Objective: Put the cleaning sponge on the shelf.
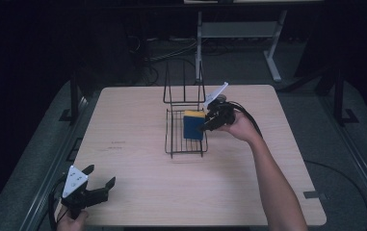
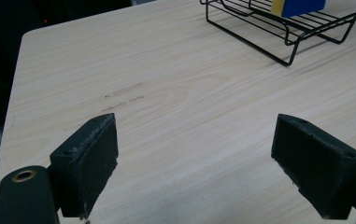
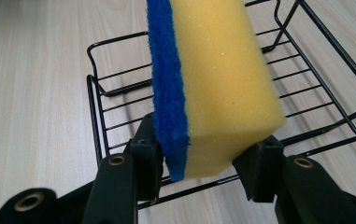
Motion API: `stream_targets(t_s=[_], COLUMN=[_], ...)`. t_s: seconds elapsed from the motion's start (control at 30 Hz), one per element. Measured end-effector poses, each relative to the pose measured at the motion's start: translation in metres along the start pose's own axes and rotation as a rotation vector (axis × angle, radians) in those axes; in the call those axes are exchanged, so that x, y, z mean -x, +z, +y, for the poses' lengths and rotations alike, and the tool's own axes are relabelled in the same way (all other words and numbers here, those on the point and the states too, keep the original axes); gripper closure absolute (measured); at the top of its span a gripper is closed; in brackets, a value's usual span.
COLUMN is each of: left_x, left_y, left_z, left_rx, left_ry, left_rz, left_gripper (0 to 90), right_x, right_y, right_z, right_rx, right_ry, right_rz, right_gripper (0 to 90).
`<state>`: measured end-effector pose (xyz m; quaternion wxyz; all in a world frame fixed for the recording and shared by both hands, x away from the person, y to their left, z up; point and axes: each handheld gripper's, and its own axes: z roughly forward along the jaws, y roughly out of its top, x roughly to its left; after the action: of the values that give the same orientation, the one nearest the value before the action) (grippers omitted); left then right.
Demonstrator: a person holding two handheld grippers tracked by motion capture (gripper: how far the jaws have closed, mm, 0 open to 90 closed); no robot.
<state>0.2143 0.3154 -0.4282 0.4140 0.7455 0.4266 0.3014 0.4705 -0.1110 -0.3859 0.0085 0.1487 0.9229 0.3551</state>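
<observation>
A yellow sponge [image 3: 231, 79] with a blue scouring side [image 1: 192, 126] is held above the black wire rack [image 1: 177, 139] in the middle of the table. My right gripper [image 3: 203, 165] is shut on the sponge's near end, one jaw on the blue face and one on the yellow. The rack's wire floor [image 3: 306, 93] lies just below it. My left gripper [image 1: 99, 177] stands open at the table's front left corner, nothing between its pads [image 2: 89, 161]. Far off in the left gripper view stand the rack [image 2: 288, 32] and the sponge [image 2: 297, 6].
The light wooden table [image 1: 137, 183] is bare around the rack. An upright wire frame [image 1: 183, 86] rises at the rack's far end. Table legs and cables stand on the dark floor beyond the far edge.
</observation>
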Motion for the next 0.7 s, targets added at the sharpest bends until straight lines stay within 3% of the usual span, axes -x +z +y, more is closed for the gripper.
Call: stream_targets(t_s=[0.7], left_x=[0.0005], left_y=[-0.0001], left_z=[0.0], left_rx=[-0.002], left_ry=[0.002], left_rz=[0.001], left_gripper=[14.1], right_x=[-0.0008], right_y=[0.0012], right_z=[-0.0003], right_rx=[0.0], right_ry=[0.014], right_rz=[-0.005], right_gripper=[45.1])
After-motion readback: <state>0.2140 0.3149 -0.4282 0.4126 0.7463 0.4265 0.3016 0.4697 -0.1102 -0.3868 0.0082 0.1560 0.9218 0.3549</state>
